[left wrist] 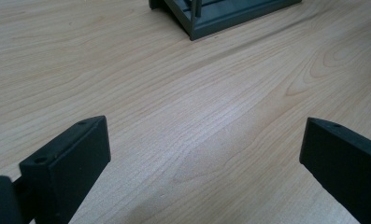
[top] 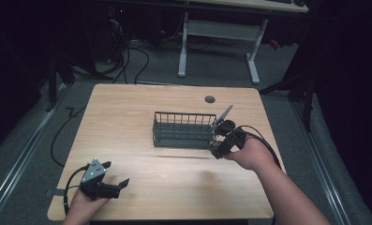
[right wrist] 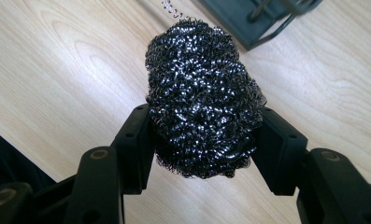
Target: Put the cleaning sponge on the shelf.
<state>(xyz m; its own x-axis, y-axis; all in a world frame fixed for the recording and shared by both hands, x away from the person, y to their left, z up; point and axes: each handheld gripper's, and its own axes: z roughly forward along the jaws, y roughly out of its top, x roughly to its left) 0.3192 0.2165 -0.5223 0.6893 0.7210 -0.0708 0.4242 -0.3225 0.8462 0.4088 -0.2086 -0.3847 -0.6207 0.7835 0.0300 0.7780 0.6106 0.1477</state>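
From the high view, the right gripper (top: pixel 219 136) sits just beside the right end of the wire basket (top: pixel 183 129), near the far right part of the wooden table (top: pixel 174 187). A dark lump shows at its tip, too small here to make out. The left gripper (top: pixel 109 180) rests well apart from it, near the person's edge of the table, jaws spread and holding nothing. Being so close to the basket's end wall, the right gripper could snag the wires or shove the basket along the table if it swings in low — the basket looks light and nothing pins it.

In the left gripper view, both black jaws stand wide apart over bare wood, with a corner of the basket (left wrist: pixel 220 18) far ahead of them. This hand is too far off to steady the basket should it slide.

In the right gripper view, the jaws are clenched on a steel wool scourer (right wrist: pixel 203 95), a springy ball of dark metal coils that bulges well beyond the pads. The basket's corner (right wrist: pixel 258 21) lies ahead and to the right of the ball. Only its lower sides are pinched, so it could squirm out of a soft grip — and a loose curl at its far top could hook on a basket wire and drag.
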